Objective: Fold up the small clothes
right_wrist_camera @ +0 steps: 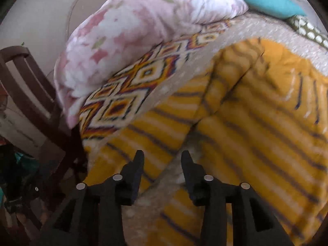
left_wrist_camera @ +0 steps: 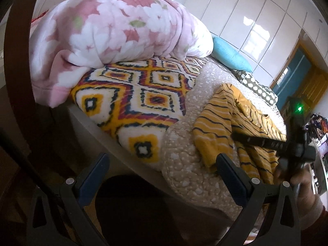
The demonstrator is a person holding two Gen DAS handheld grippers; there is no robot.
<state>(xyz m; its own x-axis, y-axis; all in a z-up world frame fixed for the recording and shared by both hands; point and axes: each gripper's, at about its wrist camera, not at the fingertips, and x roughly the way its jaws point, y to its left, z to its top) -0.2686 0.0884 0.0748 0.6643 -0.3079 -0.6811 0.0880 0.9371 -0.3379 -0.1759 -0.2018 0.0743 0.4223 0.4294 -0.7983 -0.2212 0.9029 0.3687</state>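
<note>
Mustard knit garment point(right_wrist_camera: 256, 110) with thin dark and white stripes, soft and rumpled, spread on the bed's speckled beige quilt point(left_wrist_camera: 184, 176), directly ahead of the right tool point(right_wrist_camera: 163, 157). Jaws parted, nothing between them. Left tool point(left_wrist_camera: 164, 162) wide open, empty, garment past its right finger. Right view blurred. Beyond: diamond-patterned blanket point(left_wrist_camera: 131, 102), fluffy pink floral duvet point(left_wrist_camera: 114, 26), teal pillow point(left_wrist_camera: 229, 55).

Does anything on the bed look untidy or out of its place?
Yes. The yellow striped knit garment lies crumpled on the beige quilted cover, one part bunched to the side, not flat. The pink floral blanket is heaped at the bed's edge.
</note>
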